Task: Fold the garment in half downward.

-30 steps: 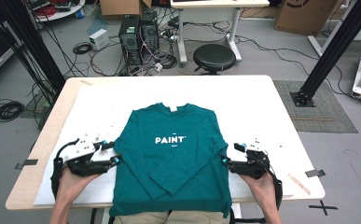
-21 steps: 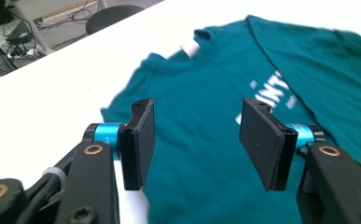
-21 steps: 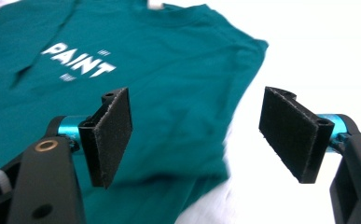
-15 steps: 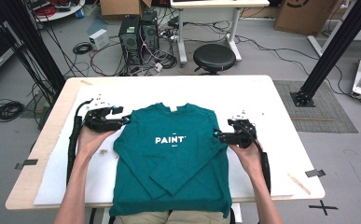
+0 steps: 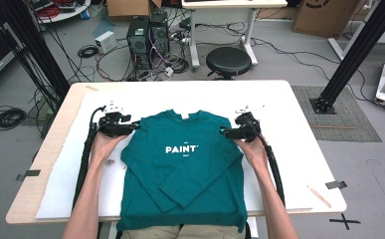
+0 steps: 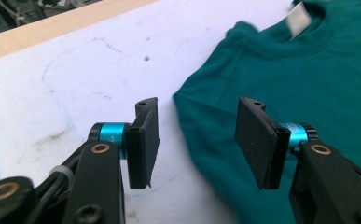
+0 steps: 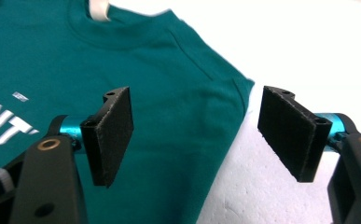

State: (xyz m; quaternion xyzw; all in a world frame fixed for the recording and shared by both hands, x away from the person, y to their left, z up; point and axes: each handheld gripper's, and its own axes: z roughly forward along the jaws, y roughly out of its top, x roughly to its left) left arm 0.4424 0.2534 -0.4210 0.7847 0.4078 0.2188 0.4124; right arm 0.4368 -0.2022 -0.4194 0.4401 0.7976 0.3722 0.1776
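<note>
A teal sweatshirt (image 5: 180, 169) with white "PAINT" lettering lies flat on the white-covered table (image 5: 289, 109), its sleeves folded across the front. My left gripper (image 5: 133, 127) is at the shirt's left shoulder. Its jaws have closed a little in the last second and are still open. In the left gripper view the shoulder corner of the sweatshirt (image 6: 308, 70) lies between the pads of this gripper (image 6: 201, 135), untouched. My right gripper (image 5: 225, 132) is at the right shoulder. In the right gripper view it (image 7: 199, 135) is open over the shoulder edge of the sweatshirt (image 7: 169, 70).
A thin wooden stick (image 5: 318, 195) and a black tape strip (image 5: 334, 184) lie near the table's front right corner. Beyond the far edge stand a black stool (image 5: 228, 59), computer towers (image 5: 147, 37) and cables. A black frame post (image 5: 349, 55) rises at the right.
Both hands have moved away from the person, from beside the shirt's lower sides up to its shoulders. The shirt has not shifted.
</note>
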